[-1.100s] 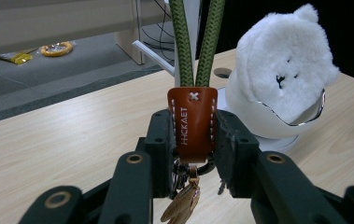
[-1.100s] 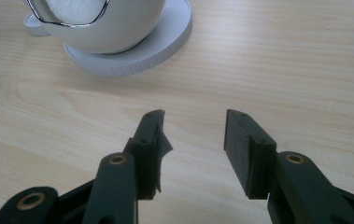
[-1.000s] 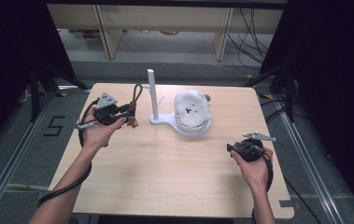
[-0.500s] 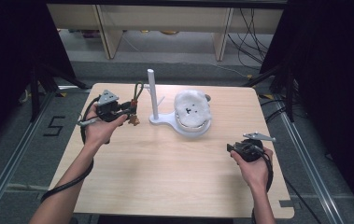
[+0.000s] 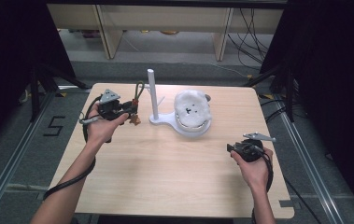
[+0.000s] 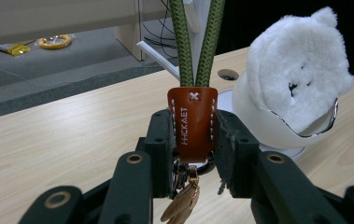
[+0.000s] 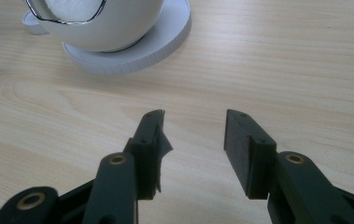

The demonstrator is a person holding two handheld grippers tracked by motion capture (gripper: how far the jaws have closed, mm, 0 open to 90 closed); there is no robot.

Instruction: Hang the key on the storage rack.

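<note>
The left gripper (image 6: 193, 140) was clamped on the brown leather tab (image 6: 192, 119) of a keychain, its green cord loop (image 5: 139, 89) standing up toward the white post (image 5: 152, 93) of the stand. Vs. a second ago, the left hand (image 5: 101, 126) had edged a bit closer to the post, cord loop now just beside it; prob. lining the loop up to hang on the post or its side peg, though the peg was too small to make out. The fluffy white bear-shaped thing (image 5: 192, 109) sat on the stand's base (image 7: 132, 56), unmoved. The right gripper (image 7: 193, 140) hadn't shifted: jaws apart, holding nothing, low over the table (image 5: 165, 177) near the right edge.
</note>
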